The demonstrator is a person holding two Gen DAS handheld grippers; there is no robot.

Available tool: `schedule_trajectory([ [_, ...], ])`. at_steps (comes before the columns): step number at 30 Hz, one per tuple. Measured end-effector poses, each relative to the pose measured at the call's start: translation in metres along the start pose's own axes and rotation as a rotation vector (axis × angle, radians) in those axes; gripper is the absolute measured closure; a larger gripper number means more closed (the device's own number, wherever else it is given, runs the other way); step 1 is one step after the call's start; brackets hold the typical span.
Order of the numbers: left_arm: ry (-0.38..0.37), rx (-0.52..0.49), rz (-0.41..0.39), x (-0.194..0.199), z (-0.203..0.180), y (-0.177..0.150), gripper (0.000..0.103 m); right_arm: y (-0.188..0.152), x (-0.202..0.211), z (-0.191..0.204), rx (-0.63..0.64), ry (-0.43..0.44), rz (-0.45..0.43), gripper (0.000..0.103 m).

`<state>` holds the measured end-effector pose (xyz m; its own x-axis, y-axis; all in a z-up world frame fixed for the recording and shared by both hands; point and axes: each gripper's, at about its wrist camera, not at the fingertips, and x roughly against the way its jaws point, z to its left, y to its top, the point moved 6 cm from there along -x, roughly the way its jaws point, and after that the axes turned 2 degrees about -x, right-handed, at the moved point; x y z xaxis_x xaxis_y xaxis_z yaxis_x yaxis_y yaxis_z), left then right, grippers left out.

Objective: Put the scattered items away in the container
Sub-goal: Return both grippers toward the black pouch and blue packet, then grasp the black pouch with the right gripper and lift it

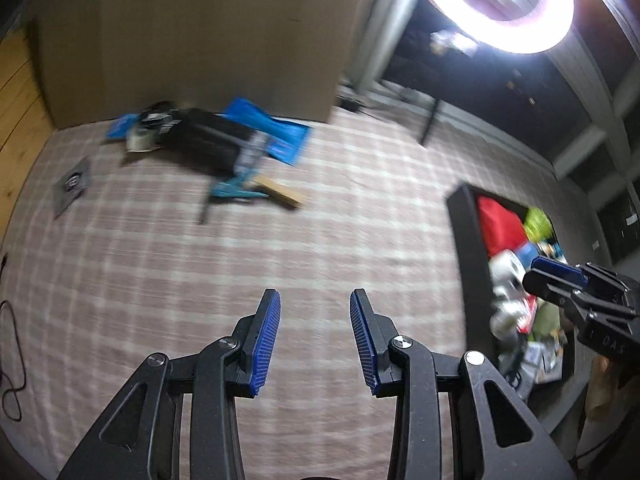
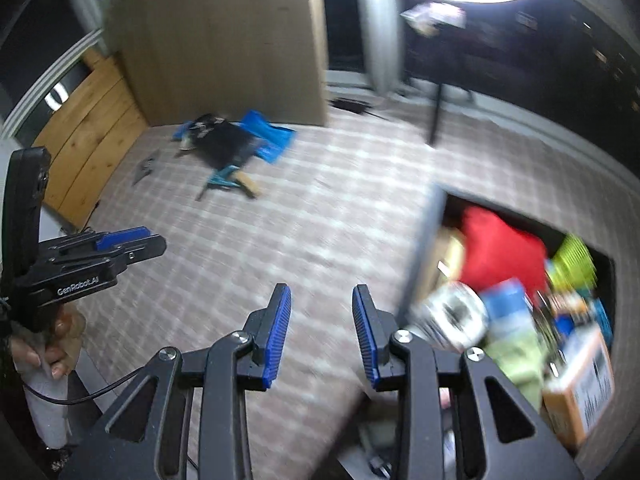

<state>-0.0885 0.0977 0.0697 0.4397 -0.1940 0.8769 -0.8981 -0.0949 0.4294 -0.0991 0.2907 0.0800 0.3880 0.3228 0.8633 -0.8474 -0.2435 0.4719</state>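
1. Your left gripper (image 1: 315, 336) hangs over the pink plaid cloth (image 1: 280, 248) with its blue-padded jaws apart and nothing between them.
2. Your right gripper (image 2: 321, 334) is likewise spread and carries nothing; it sits just beside the near-left corner of the container (image 2: 430, 248).
3. Far across the cloth, against the cardboard box (image 1: 192, 40), lies a blurred cluster: a blue bag (image 1: 276, 132), a black item (image 1: 208, 140) on top of it, a teal object (image 1: 236, 190) and a light wooden block (image 1: 282, 194) touching the teal piece. Motion blur prevents a firmer identification of the black and teal items.
4. A small grey packet (image 1: 72, 188) lies apart from the cluster, toward the cloth's left edge.
5. The container is a dark, rectangular, open-topped bin at the cloth's right side. It is crowded: a red pouch (image 2: 500, 248) at the far end, a lime-green item (image 2: 572, 260) beside it, and an orange carton (image 2: 580, 392) at the near end.
6. A ring light (image 1: 516, 12) glares overhead.
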Motion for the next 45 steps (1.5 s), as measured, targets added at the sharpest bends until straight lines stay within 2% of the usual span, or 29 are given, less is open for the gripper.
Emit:
schedule_trajectory([
  [5, 0.015, 0.102, -0.022, -0.004, 0.047, 0.018, 0.069, 0.044, -0.032, 0.042, 0.083, 0.036, 0.014, 0.071],
  [12, 0.01, 0.221, -0.04, -0.022, 0.094, 0.045, 0.069, 0.097, -0.081, 0.084, 0.184, 0.064, 0.041, 0.071],
  [20, 0.003, 0.307, -0.036, -0.059, 0.125, 0.072, 0.071, 0.153, -0.151, 0.115, 0.235, 0.096, 0.072, 0.071],
  [23, -0.007, 0.335, -0.022, -0.078, 0.134, 0.078, 0.077, 0.168, -0.178, 0.126, 0.243, 0.112, 0.088, 0.071],
  [31, -0.017, 0.376, 0.001, -0.116, 0.148, 0.093, 0.077, 0.197, -0.236, 0.134, 0.222, 0.101, 0.12, 0.071],
  [41, -0.053, 0.392, 0.018, -0.144, 0.154, 0.107, 0.079, 0.206, -0.272, 0.135, 0.165, 0.136, 0.17, 0.071],
  [45, -0.087, 0.399, 0.004, -0.146, 0.151, 0.11, 0.079, 0.206, -0.273, 0.135, 0.158, 0.142, 0.168, 0.071],
])
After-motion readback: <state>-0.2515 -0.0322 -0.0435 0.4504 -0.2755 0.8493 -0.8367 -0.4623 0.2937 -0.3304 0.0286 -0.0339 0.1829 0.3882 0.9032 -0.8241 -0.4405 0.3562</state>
